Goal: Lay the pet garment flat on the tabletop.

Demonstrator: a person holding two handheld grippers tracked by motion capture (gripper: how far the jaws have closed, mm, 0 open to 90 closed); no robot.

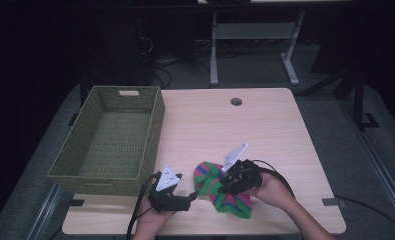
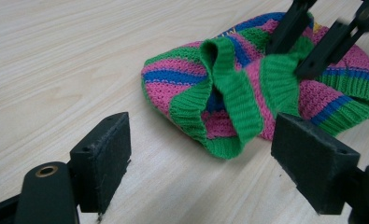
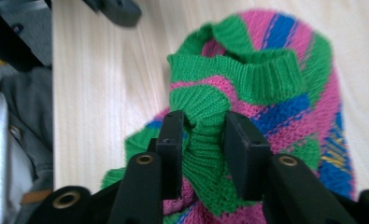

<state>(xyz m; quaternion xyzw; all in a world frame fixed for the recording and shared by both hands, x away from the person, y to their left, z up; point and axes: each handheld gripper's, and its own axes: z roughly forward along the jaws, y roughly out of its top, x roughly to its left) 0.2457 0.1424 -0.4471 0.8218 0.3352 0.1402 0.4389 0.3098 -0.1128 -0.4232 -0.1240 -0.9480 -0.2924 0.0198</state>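
1. The right gripper (image 3: 198,135) is clamped on a green fold of the hat (image 3: 266,107). The fold is seen squeezed between its two black jaws.
2. The left gripper (image 2: 201,158) is held with its jaws wide apart. Nothing is held in it. The hat is seen just in front of it, not touched.
3. The hat is a knitted one with pink, blue and green stripes. It is found under the right gripper, lying crumpled on the table (image 1: 265,125), near the front edge.
4. A woven basket (image 1: 80,165) is seen farther out, past the left gripper, at the left side of the table. Nothing is seen inside it.
5. The hat looks just grabbed and not yet lifted. It is guessed that it is to be put in the basket, so most of the job is left.
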